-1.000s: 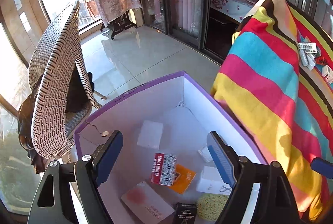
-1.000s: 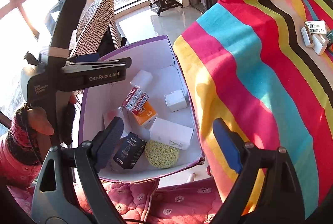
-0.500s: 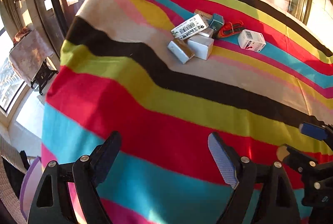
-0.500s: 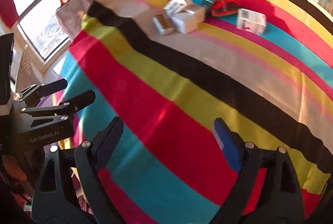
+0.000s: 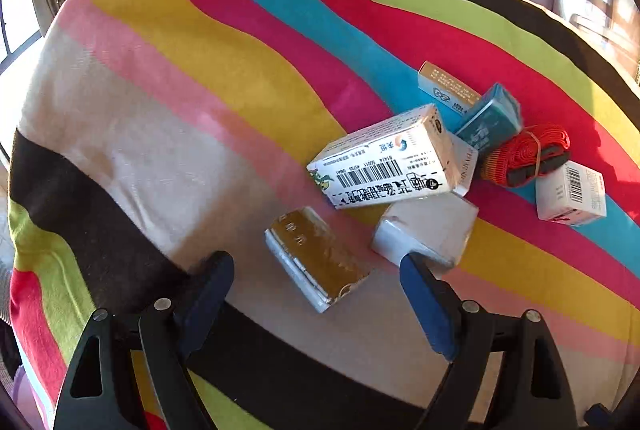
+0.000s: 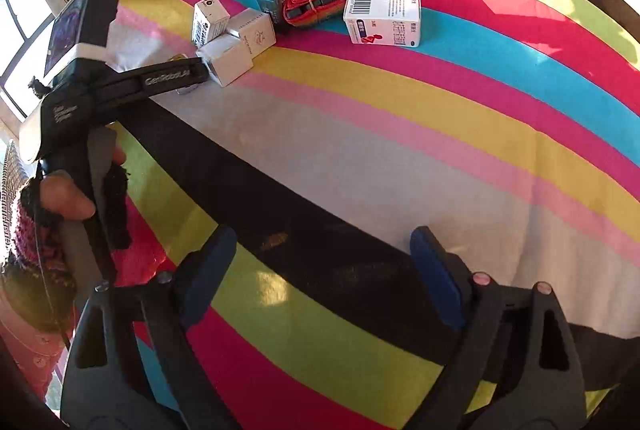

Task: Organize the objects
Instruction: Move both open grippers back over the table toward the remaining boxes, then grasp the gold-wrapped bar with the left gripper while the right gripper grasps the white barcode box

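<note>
Lying flat, gold-faced box point(image 5: 316, 262) between open left jaws.

Your left camera looks down along the left claw point(image 5: 316, 294), close over the striped cloth point(image 5: 168, 134), with the gold box point(image 5: 316, 262) between its fingers and the barcode box point(image 5: 384, 162) and red strap point(image 5: 524, 154) just ahead and to the right. Your right camera sits farther back behind the right claw point(image 6: 324, 270), facing the same cloth point(image 6: 400, 134) from a shallower angle, so the pile lies well ahead and to the left. Both views share the barcode box point(image 6: 210, 18), the white box point(image 6: 226, 60), the strap point(image 6: 316, 0) and the labelled carton point(image 6: 384, 18); the right view also catches the left claw's body point(image 6: 120, 86) from the side.
</note>
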The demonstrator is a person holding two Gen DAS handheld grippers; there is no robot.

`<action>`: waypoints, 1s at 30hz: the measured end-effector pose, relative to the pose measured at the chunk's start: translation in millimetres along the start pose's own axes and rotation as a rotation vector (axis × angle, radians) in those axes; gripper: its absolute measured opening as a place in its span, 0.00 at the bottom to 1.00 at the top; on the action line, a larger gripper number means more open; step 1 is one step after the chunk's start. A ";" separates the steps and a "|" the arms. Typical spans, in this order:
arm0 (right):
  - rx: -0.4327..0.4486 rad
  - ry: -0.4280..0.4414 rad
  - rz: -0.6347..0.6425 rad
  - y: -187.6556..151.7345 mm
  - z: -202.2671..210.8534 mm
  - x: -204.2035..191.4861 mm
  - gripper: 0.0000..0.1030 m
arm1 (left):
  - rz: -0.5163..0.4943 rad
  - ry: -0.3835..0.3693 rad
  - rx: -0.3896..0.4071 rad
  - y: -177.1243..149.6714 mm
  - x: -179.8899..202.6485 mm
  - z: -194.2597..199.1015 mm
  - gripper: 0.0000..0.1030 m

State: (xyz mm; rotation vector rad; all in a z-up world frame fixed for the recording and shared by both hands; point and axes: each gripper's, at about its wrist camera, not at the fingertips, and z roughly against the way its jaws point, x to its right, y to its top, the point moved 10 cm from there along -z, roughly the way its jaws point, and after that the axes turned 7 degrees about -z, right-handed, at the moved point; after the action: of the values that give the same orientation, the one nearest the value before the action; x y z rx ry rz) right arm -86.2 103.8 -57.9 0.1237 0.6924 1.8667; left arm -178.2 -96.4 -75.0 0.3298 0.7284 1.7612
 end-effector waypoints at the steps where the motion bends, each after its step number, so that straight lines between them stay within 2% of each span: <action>1: -0.001 0.007 0.005 2.2 -1.4 -0.8 0.88 | 0.007 -0.005 -0.001 0.0 2.6 -2.7 0.80; 3: 0.000 0.015 0.012 7.0 -4.2 0.7 0.88 | 0.012 -0.082 -0.005 -2.6 12.0 -3.6 0.31; 4: 0.005 0.012 0.016 10.1 -4.7 3.3 0.88 | 0.010 -0.106 -0.007 -4.3 14.1 -0.5 0.29; 10: 0.022 -0.063 0.020 47.1 -21.6 43.4 0.88 | -0.003 -0.293 -0.027 -32.1 19.7 28.5 0.29; 12: 0.014 -0.084 0.042 63.1 -32.2 50.6 0.88 | -0.022 -0.310 -0.020 -40.9 18.0 36.4 0.29; 16: 0.014 -0.055 0.059 97.9 -53.3 44.0 0.88 | -0.016 -0.323 0.003 -44.2 12.1 38.8 0.29; 20: 0.042 -0.103 0.126 139.0 -81.2 36.0 0.88 | -0.016 -0.300 0.003 -45.9 13.1 41.6 0.32; 23: 0.025 -0.140 0.243 157.5 -100.2 31.0 0.88 | -0.021 -0.299 -0.007 -40.9 17.6 34.8 0.45; 26: 0.026 -0.095 0.367 164.0 -104.9 25.8 0.89 | -0.047 -0.273 -0.001 -38.7 21.5 30.5 0.52; 30: 0.037 0.003 0.464 160.7 -102.5 28.3 0.88 | -0.121 -0.176 -0.004 -39.6 27.7 28.4 0.55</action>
State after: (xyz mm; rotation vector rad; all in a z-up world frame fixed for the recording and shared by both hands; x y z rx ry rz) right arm -270.8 48.8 -66.2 0.3281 0.7445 2.2960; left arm -140.6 -55.3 -81.7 0.4236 0.6054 1.5971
